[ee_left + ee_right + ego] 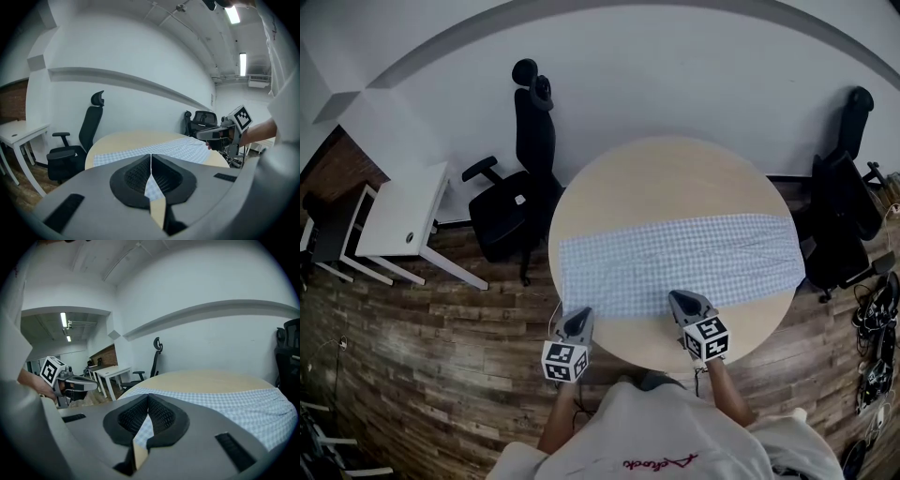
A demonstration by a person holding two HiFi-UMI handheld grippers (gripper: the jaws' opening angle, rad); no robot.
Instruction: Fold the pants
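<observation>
The pants (675,258), a pale blue-and-white checked pair, lie flat across the round wooden desk (666,178) as one long band. They run from near its left edge to its right edge and sit toward the side where the person stands. The cloth looks smooth, with no end turned over onto the rest. I'd guess the two legs are already laid one on the other, since only a single strip shows, but I can't make out a seam or waistband to be sure. If so, the lengthwise fold is done and the crosswise folds, bringing one end over the other, are all left to do.

Both grippers are at the near long edge of the cloth. The left gripper (581,313) is by the near left corner, and the right gripper (676,296) is over the edge about halfway along. In each gripper's own view the jaws are pressed together with nothing caught between them, and the fabric lies flat on the desk beyond. No cloth is lifted anywhere, so I'd say no grasp has been made.

Around the desk stand a black office chair (520,187) on the far left and another (844,216) on the right, with a white table (403,216) further left on the wood floor (441,356).
</observation>
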